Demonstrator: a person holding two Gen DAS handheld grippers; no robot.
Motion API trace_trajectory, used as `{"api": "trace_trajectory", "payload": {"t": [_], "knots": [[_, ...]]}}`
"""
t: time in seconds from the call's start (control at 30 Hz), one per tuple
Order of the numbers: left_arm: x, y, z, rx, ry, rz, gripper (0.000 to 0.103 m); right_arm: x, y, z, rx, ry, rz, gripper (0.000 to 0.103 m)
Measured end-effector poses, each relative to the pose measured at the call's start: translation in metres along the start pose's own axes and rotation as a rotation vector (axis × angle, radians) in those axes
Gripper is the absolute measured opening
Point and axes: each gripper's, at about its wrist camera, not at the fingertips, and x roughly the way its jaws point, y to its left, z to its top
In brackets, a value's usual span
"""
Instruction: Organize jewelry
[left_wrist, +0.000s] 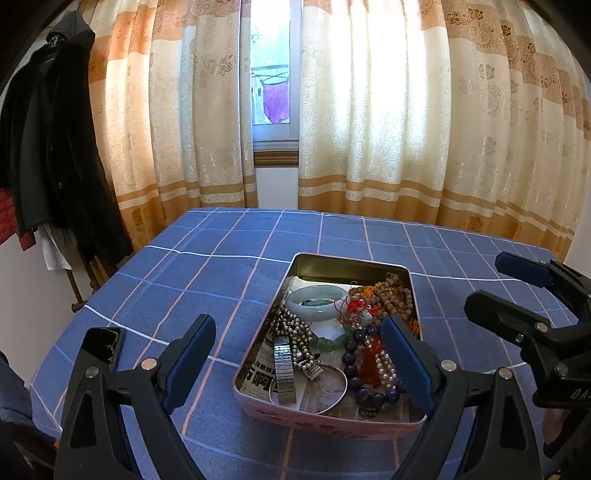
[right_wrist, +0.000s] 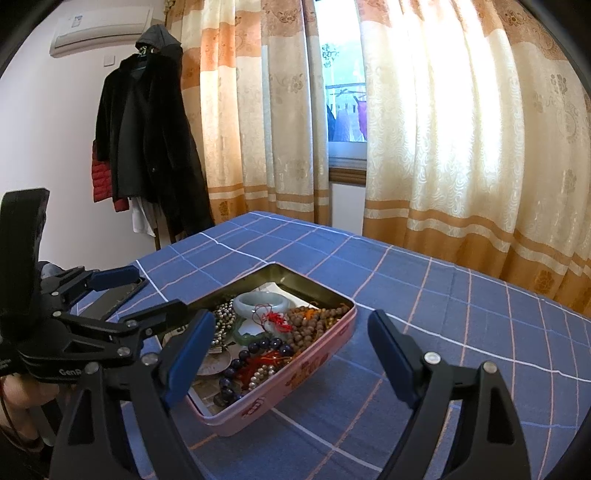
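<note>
Honestly, both tools hover wide open and empty over the pink tin (left_wrist: 325, 424) on the blue tabletop (left_wrist: 207, 273) — left tool (left_wrist: 299, 365), right tool (right_wrist: 291, 354). The jade bangle (left_wrist: 317, 302) looks stiff, slick and breakable; I'd pinch across its rim. The bead strands (left_wrist: 391, 291) look floppy and tangle-prone — grab a bunch mid-strand.

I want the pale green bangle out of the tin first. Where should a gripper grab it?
Pinch the jade bangle across its near rim, one finger inside the hole, coming straight down with the left gripper. It lies flat on top in the tin, so I think that's easiest.
</note>
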Motion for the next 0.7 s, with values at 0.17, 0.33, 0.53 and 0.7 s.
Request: {"api": "trace_trajectory", "payload": {"t": [0.17, 0.33, 0.53, 0.7], "knots": [[-0.0007, 0.0000, -0.0002, 0.002, -0.003, 0.005, 0.091, -0.0002, -0.0005, 0.0006, 0.004, 0.000, 0.001, 0.087], [-0.0007, 0.0024, -0.0006, -0.006, -0.001, 0.005, 0.091, 0.0004, -0.0010, 0.0009, 0.005, -0.003, 0.002, 0.087], [0.0005, 0.0034, -0.0005, -0.006, 0.001, 0.008, 0.091, 0.0004, -0.0003, 0.0010, 0.006, -0.005, 0.001, 0.087], [0.0004, 0.0038, -0.0008, -0.004, 0.003, 0.008, 0.091, 0.0010, 0.0002, 0.0016, 0.006, -0.010, 0.001, 0.088]]}}
